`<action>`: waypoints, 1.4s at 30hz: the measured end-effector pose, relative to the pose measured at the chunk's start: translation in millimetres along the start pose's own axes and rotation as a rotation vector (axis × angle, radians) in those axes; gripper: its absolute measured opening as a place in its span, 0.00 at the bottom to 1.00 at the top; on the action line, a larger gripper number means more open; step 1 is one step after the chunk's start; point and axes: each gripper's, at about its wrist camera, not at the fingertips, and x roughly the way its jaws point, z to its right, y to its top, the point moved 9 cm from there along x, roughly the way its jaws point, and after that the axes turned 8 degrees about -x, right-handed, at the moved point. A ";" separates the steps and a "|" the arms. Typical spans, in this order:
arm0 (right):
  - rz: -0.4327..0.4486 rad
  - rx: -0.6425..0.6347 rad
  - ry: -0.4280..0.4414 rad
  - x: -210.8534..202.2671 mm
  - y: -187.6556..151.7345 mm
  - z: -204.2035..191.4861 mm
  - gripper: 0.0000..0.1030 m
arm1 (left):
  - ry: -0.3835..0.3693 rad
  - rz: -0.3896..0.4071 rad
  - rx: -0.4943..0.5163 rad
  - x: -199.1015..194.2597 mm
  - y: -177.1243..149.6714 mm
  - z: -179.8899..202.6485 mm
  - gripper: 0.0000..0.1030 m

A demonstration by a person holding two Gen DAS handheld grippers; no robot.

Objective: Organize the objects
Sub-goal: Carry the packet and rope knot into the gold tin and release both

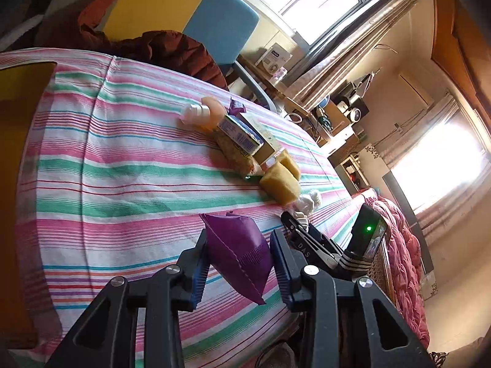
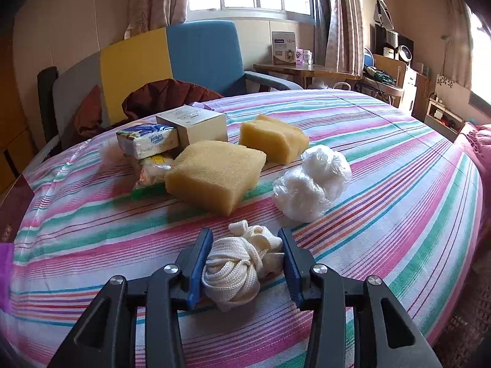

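Note:
My left gripper is shut on a purple pouch, which hangs tilted between the blue pads above the striped bedspread. My right gripper is shut on a bundle of white woven cord that rests on the striped bedspread. In the left wrist view the right gripper shows at the right with the white cord at its tip. Two yellow sponges, a tissue pack, a beige box and two plastic-wrapped white balls lie further back.
A snack packet lies under the tissue pack. A white-capped bottle sits at the pile's far end. A yellow and blue chair with dark red clothing stands behind the bed, with a wooden desk by the window.

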 end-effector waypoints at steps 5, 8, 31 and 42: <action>-0.015 0.011 0.049 -9.3 -4.2 -14.8 0.43 | 0.031 0.075 -0.019 -35.2 11.2 -17.6 0.37; -0.019 -0.003 0.098 -15.7 -5.8 -33.7 0.42 | 0.061 0.127 -0.036 -57.6 18.5 -33.1 0.37; 0.110 -0.270 0.499 -114.5 44.6 -210.8 0.41 | 0.512 0.242 -0.202 -167.1 28.9 -198.3 0.37; 0.134 -0.443 0.654 -153.2 42.8 -291.9 0.41 | 0.524 0.404 -0.290 -217.4 34.1 -206.9 0.45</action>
